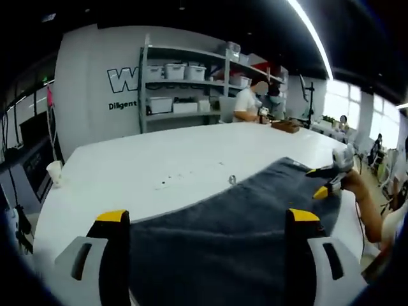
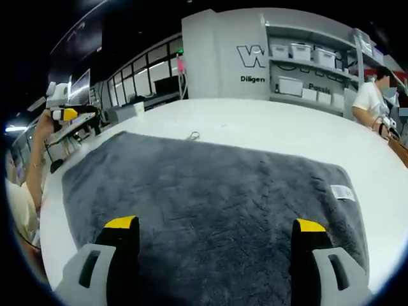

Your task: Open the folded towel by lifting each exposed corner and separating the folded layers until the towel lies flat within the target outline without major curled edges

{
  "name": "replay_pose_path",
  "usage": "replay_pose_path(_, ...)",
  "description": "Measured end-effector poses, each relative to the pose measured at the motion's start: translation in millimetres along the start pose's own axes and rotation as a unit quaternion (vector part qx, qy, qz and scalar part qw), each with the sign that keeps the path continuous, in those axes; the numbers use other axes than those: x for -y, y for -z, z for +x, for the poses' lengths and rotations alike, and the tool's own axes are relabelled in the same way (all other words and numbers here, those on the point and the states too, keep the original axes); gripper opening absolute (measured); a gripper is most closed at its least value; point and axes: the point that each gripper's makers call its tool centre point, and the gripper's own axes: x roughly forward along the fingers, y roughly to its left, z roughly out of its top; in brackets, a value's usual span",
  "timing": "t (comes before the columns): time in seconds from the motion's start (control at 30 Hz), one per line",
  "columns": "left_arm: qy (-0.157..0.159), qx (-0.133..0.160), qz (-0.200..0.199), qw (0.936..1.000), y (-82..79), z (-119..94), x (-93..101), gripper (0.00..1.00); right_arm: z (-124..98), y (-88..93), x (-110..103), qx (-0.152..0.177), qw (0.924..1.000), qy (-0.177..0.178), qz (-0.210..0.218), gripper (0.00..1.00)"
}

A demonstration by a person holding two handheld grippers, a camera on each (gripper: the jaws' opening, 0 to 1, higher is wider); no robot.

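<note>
A dark grey towel [image 1: 242, 217] [image 2: 210, 191] lies spread out on the white table [image 1: 159, 159] [image 2: 268, 121], and it looks mostly flat. A white label [image 2: 342, 191] sits near its right edge. In the left gripper view my left gripper [image 1: 208, 217] stands open over the towel's near part, with nothing between its yellow-tipped jaws. My right gripper [image 2: 215, 224] is also open above the towel, empty. It also appears in a hand at the towel's far right corner [image 1: 328, 182]. In the right gripper view the left gripper [image 2: 67, 115] appears in a hand beyond the towel's left end.
A small metal ring [image 1: 232, 180] [image 2: 193, 136] lies on the table just past the towel's far edge. A paper cup [image 1: 55, 172] stands at the left table edge. A person [image 1: 247, 102] works at the far side, in front of shelves with boxes [image 1: 185, 76].
</note>
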Motion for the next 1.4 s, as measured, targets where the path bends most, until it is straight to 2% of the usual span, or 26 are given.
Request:
replay_pose_path(0.1, -0.001, -0.016, 0.009, 0.9998, 25.3, -8.6, 10.8, 0.96, -0.2, -0.1, -1.6, 0.0, 1.0, -0.002, 0.0, 0.99)
replay_pose_path(0.17, 0.002, -0.036, 0.012, 0.9993, 48.4, -15.8, 19.0, 0.96, -0.5, -0.9, -2.6, 0.002, 1.0, -0.003, -0.001, 0.99)
replay_pose_path(0.27, -0.003, -0.058, 0.014, 0.9982, 75.0, -24.3, 23.6, 0.95, -0.5, -1.3, -2.5, 0.002, 1.0, -0.003, -0.002, 0.99)
replay_pose_path(0.4, -0.005, -0.074, 0.016, 0.9971, 98.9, -36.3, 28.4, 0.91, -0.6, -1.1, -3.6, 0.002, 1.0, -0.003, -0.003, 0.99)
replay_pose_path(0.5, -0.017, -0.075, 0.01, 0.997, 109.2, -44.3, 29.7, 0.89, -0.6, -0.5, -4.0, 0.002, 1.0, -0.003, -0.003, 0.99)
replay_pose_path(0.67, -0.031, -0.084, -0.015, 0.9959, 132.0, -50.7, 34.9, 0.88, -0.1, 1.6, -3.9, -0.001, 1.0, -0.001, -0.003, 0.99)
replay_pose_path(0.73, -0.034, -0.084, -0.02, 0.9957, 136.1, -50.9, 35.3, 0.86, 0.3, 2.0, -4.1, -0.002, 1.0, -0.002, -0.003, 0.99)
replay_pose_path(0.83, -0.046, -0.072, -0.048, 0.9952, 141.7, -48.3, 34.4, 0.84, 0.7, 3.1, -3.9, -0.004, 1.0, -0.001, -0.003, 0.99)
replay_pose_path(0.93, -0.042, -0.072, -0.052, 0.9952, 145.7, -46.5, 37.3, 0.83, 0.7, 3.8, -3.9, -0.004, 1.0, -0.001, -0.002, 0.99)
replay_pose_path(1.0, -0.047, -0.08, -0.058, 0.994, 155.7, -44.0, 37.9, 0.83, 0.6, 4.1, -3.9, -0.004, 1.0, -0.001, -0.002, 0.99)
replay_pose_path(1.07, -0.057, -0.09, -0.052, 0.9929, 164.2, -43.9, 35.7, 0.82, 0.9, 4.9, -4.0, -0.005, 1.0, -0.001, -0.001, 0.99)
replay_pose_path(1.2, -0.069, -0.093, -0.029, 0.9928, 166.3, -47.6, 29.3, 0.74, 1.9, 6.2, -6.0, -0.008, 1.0, -0.003, -0.004, 0.99)
replay_pose_path(1.4, -0.075, -0.093, -0.011, 0.9928, 170.0, -50.8, 27.7, 0.74, 3.0, 7.3, -4.4, -0.013, 0.9999, -0.003, -0.006, 0.99)
